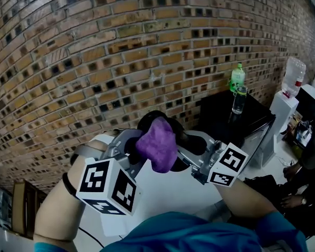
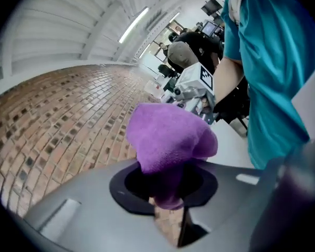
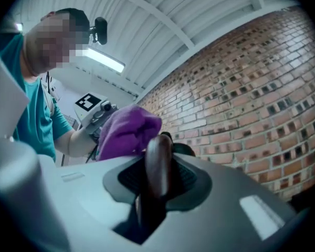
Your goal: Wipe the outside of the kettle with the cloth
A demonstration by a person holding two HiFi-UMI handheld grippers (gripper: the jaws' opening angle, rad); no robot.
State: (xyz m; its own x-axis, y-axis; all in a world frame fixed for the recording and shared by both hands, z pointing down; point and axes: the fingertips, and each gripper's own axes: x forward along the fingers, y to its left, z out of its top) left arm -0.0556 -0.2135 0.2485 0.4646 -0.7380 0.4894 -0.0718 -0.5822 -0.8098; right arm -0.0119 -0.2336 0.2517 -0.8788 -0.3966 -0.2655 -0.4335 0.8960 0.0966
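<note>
A purple cloth (image 1: 157,143) is bunched up in mid air between my two grippers. My left gripper (image 1: 134,147) is shut on it; in the left gripper view the cloth (image 2: 170,140) bulges out over the jaws of the left gripper (image 2: 168,193). Behind the cloth is the dark kettle (image 1: 190,140), mostly hidden. My right gripper (image 1: 193,152) is shut on the kettle's dark curved handle (image 3: 157,159), which stands upright between the jaws of the right gripper (image 3: 155,180). In the right gripper view the cloth (image 3: 127,130) lies against the kettle just past the handle.
A white table (image 1: 163,196) lies below the grippers. A brick wall (image 1: 121,46) runs behind. To the right a black table (image 1: 220,117) carries a green bottle (image 1: 237,77) and a clear bottle (image 1: 239,100). A water dispenser (image 1: 291,80) stands further right.
</note>
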